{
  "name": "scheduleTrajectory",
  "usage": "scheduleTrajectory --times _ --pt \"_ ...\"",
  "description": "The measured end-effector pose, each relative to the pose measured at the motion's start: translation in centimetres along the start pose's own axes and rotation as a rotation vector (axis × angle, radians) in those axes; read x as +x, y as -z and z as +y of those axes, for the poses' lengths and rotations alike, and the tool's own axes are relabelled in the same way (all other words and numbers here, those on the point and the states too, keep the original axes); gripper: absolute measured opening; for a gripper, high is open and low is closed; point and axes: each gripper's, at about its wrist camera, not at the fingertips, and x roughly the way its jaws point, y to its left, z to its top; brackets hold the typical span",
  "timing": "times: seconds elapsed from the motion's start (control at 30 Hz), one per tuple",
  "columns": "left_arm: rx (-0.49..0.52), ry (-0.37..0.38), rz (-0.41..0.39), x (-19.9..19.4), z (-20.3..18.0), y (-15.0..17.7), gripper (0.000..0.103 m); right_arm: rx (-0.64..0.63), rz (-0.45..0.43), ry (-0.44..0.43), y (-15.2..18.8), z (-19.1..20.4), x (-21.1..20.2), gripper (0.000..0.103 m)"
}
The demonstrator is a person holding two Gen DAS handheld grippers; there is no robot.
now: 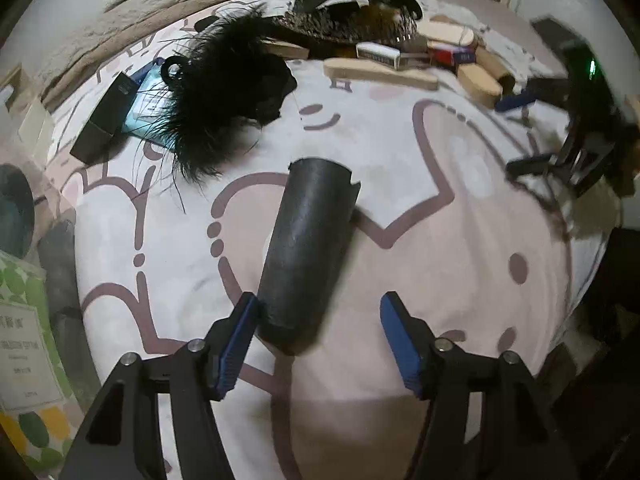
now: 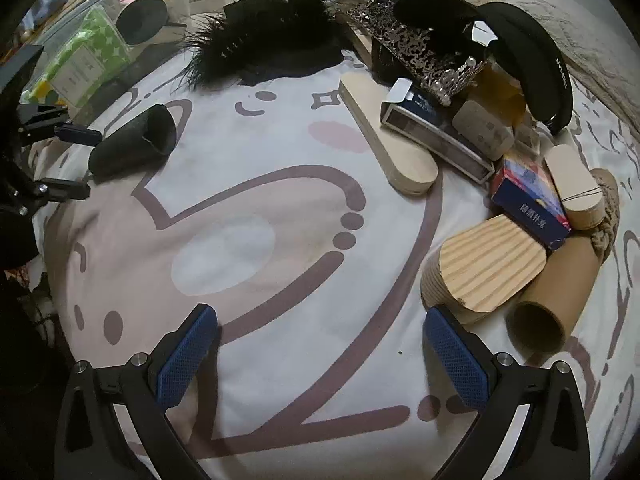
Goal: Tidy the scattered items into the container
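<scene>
Pickup was the step in hand: left tongs gaped around the dark tube, lying on the bed beside the clear container; closing looked next. Right tongs hung open, empty.

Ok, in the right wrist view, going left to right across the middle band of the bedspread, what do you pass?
Green patterned box → dark tube → long flat wooden piece → blue card box → small wooden oval block.
</scene>
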Motion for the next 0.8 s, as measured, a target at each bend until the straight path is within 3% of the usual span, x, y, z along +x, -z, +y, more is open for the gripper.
scheduleTrajectory --times 0.13,0.27,0.43,0.6,0.8 --pt "0.025 -0.036 0.012 0.7 0.3 0.1 0.066 -0.002 -0.011 -0.039 -0.3 -0.2 -1.2 0.103" --pt "0.006 -0.082 0.047 1.8 1.6 0.2 0.066 0.027 -0.081 -0.043 -1.3 -0.5 -2.9 0.103" --pt "-0.035 -0.081 0.049 2.0 3.1 0.2 0.073 0.144 -0.125 0.029 -2.1 -2.2 -2.6 0.103" --pt "-0.025 -0.105 0.033 1.5 3.3 0.0 0.074 0.297 -0.142 0.062 -2.0 -5.2 -1.7 0.103" --pt "-0.033 -0.143 0.021 1.4 4.0 -0.4 0.077 0.310 -0.140 0.120 -1.8 -6.0 -0.5 0.103"
